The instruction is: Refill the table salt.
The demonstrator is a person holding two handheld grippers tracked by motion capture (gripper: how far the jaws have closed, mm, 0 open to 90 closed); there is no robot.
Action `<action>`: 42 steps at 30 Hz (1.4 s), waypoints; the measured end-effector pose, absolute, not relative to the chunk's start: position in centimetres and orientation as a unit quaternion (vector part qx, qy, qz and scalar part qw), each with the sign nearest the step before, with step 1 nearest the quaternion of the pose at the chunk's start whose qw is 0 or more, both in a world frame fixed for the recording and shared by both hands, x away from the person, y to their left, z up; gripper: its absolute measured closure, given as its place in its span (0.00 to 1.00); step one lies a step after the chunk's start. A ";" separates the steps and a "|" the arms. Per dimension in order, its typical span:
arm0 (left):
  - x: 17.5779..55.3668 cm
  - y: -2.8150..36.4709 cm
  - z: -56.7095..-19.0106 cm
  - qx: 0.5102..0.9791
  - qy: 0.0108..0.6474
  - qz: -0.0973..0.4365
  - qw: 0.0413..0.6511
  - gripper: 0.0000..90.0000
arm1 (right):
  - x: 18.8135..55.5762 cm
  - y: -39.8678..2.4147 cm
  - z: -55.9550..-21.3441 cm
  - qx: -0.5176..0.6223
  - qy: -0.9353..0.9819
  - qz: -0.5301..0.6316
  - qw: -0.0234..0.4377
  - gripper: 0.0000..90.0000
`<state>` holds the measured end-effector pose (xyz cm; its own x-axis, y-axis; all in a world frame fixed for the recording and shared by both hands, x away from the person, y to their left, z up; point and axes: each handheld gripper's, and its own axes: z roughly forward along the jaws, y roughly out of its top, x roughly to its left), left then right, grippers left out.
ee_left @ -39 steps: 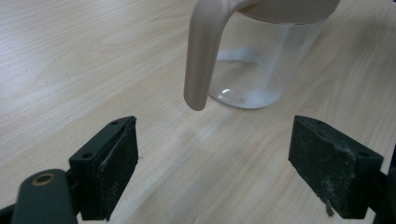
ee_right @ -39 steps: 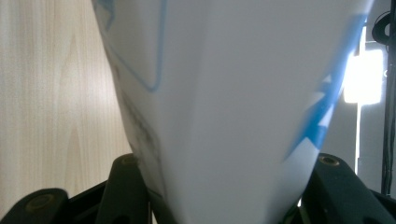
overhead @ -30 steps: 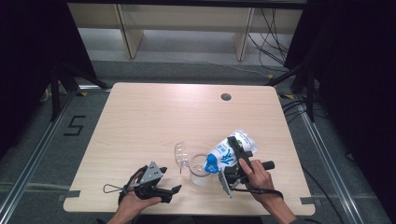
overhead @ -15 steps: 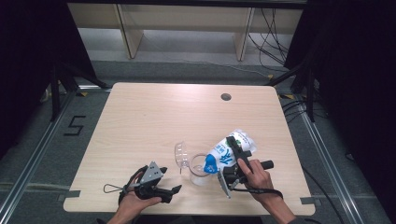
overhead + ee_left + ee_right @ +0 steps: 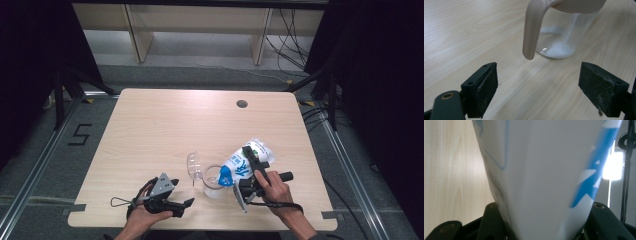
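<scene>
Pouring from the pouch into the jug

Nearest us, our left gripper (image 5: 181, 205) rests on the worktop (image 5: 165, 130), jaws released and empty; our right gripper (image 5: 248, 166) has its jaws clenched on the white-and-blue pouch (image 5: 240, 162), long axis tilted, blue spout end pointing down-left over the clear jug (image 5: 214, 181).

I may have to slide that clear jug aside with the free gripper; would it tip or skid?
The clear jug probably skids easily: it looks like light plastic holding little white powder, on smooth table. It might tip if pushed high at its handle. The tilted bag over it could spill.
</scene>
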<state>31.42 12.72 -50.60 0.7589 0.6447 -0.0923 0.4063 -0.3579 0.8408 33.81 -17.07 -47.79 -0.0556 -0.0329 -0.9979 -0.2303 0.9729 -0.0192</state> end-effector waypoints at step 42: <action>31.4 12.7 -50.6 0.810 0.329 0.128 0.469 0.17 | 33.8 -17.1 -47.5 -0.107 0.716 0.056 0.687 0.61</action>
<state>31.41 12.73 -50.56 0.7503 0.6534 -0.1008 0.4127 -0.3437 0.8436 33.84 -17.08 -47.51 -0.0328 -0.0762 -0.9966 -0.2302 0.9709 -0.0666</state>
